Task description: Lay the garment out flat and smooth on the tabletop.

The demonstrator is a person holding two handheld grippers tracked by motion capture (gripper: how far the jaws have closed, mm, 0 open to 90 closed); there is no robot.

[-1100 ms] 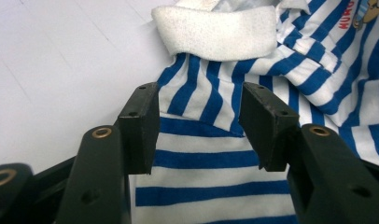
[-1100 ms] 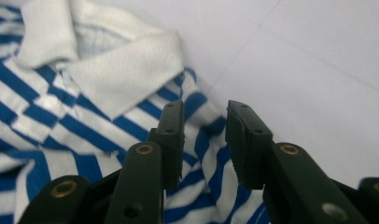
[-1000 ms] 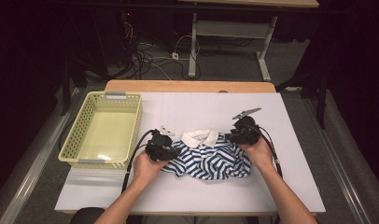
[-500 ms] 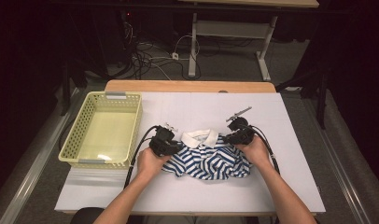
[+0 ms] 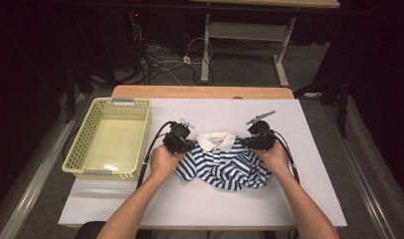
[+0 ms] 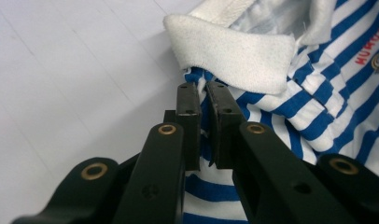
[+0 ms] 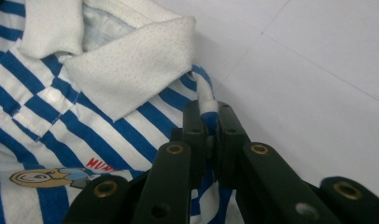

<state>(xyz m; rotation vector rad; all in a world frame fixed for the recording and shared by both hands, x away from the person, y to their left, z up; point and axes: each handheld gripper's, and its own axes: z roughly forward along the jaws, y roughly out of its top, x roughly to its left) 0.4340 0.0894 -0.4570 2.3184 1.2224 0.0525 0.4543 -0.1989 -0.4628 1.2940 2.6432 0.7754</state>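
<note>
Two black two-jaw grippers are pinching the small blue-and-white striped polo shirt with a white collar (image 5: 224,162), one at each shoulder. The shirt is lying crumpled at mid-table on the white tabletop (image 5: 200,204), right of the pale yellow perforated plastic basket (image 5: 110,137). The left gripper (image 6: 202,95) has just been closing, and striped cloth is sitting between its pads beside the collar. The right gripper (image 7: 207,112) is likewise clamping a raised fold of shoulder fabric. Judgement: paired shoulder grips are serving to lift and spread the garment. Both gripper views are resolving the cloth nipped between the jaws and a small printed chest emblem (image 7: 36,178); the high view is giving the layout and both hands.
</note>
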